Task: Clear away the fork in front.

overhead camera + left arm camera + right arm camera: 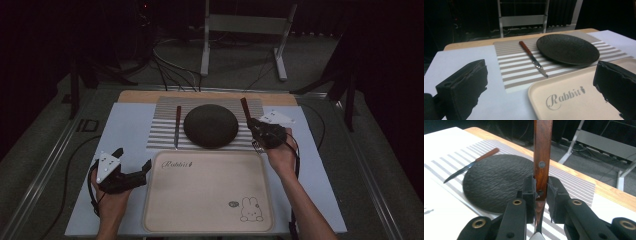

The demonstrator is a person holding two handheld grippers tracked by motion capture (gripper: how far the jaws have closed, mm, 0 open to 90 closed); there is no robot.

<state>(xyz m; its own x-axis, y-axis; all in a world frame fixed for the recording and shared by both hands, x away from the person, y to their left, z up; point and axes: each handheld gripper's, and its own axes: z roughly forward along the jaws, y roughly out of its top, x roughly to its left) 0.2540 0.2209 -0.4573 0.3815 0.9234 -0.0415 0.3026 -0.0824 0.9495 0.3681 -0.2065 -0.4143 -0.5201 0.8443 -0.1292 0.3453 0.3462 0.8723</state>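
My right gripper (pixel 259 129) (pixel 541 192) is shut on a wooden-handled utensil (pixel 245 107) (pixel 543 145) and holds it just right of the dark round plate (pixel 210 125) (pixel 496 182). The pads clamp the lower end of the handle, and the metal neck runs down between the jaws. A wooden-handled knife (pixel 177 127) (pixel 533 58) (pixel 471 165) lies on the striped placemat (pixel 162 132) left of the plate. My left gripper (pixel 134 172) (pixel 539 92) stands open, with nothing in it, at the left edge of the beige tray (pixel 205 200) (pixel 574 102).
The tray, printed with a rabbit and lettering, lies in front of the placemat on a pale sheet (pixel 125 130) over the wooden table. Beyond the far edge stand a metal frame (pixel 245 30) and floor cables. Dark surroundings ring the table.
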